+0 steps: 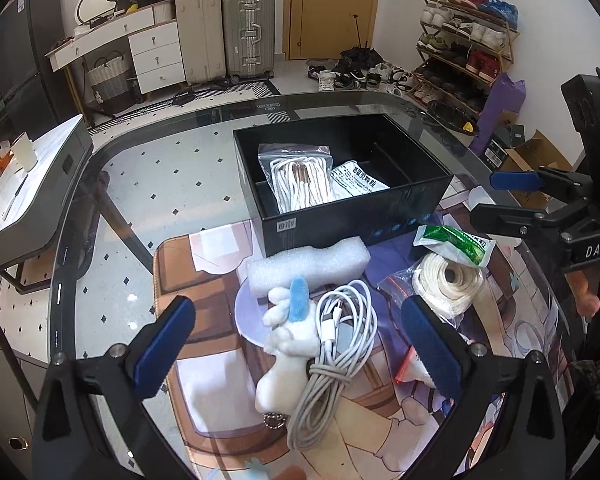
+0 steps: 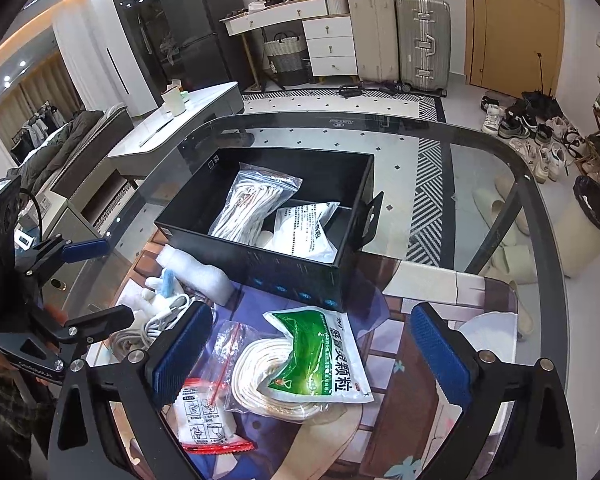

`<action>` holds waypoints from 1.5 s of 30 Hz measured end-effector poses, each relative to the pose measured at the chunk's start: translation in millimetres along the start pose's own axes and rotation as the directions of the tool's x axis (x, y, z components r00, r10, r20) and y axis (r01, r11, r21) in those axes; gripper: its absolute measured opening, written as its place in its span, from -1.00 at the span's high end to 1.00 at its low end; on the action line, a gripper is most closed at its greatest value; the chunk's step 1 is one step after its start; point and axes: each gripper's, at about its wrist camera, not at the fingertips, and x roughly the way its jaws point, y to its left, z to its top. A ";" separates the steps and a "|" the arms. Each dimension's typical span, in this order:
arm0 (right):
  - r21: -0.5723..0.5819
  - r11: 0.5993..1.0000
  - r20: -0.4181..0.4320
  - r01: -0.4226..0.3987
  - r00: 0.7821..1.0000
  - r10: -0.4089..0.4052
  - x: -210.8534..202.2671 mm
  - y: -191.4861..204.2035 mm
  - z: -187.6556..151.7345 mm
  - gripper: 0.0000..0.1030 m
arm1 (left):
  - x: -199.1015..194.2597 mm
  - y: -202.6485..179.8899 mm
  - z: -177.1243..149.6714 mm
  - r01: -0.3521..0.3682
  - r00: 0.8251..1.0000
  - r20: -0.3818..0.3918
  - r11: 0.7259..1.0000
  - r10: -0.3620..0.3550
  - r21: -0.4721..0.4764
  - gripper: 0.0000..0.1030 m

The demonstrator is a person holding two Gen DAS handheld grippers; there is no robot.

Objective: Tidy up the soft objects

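Left claw [image 1: 300, 344] gapes wide above a white plush toy [image 1: 286, 344] and coiled cable [image 1: 332, 360] — black box [image 1: 340, 216] beyond.

From my remote seat, both fisheye views are bright and sharp at centre; the glass table [image 1: 380, 104] throws pale glare, ceiling spotlights [image 2: 14, 70] glow upper left, and black vignetting bends every edge.
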 end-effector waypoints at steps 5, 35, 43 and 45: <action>0.009 1.000 -0.013 -0.001 1.000 0.001 2.9 -2.4 -6.0 -0.96 | -1.4 -8.1 -10.5 0.011 1.000 -0.003 0.999 -0.011 0.044 -1.00; 0.018 1.000 -0.019 -0.014 1.000 0.014 6.4 -4.9 -10.3 -0.96 | 14.0 -25.1 -30.2 0.110 0.993 -0.064 0.981 -0.101 0.160 -0.38; 0.013 1.000 -0.011 -0.023 1.000 0.023 9.0 -2.0 -10.1 -0.96 | 7.4 -27.9 -34.9 0.086 0.995 -0.064 0.976 -0.075 0.198 -0.24; 0.012 1.000 -0.010 -0.024 1.000 0.024 10.1 -1.2 -10.6 -0.96 | 5.7 -31.4 -37.5 0.090 0.995 -0.069 0.974 -0.077 0.210 -0.24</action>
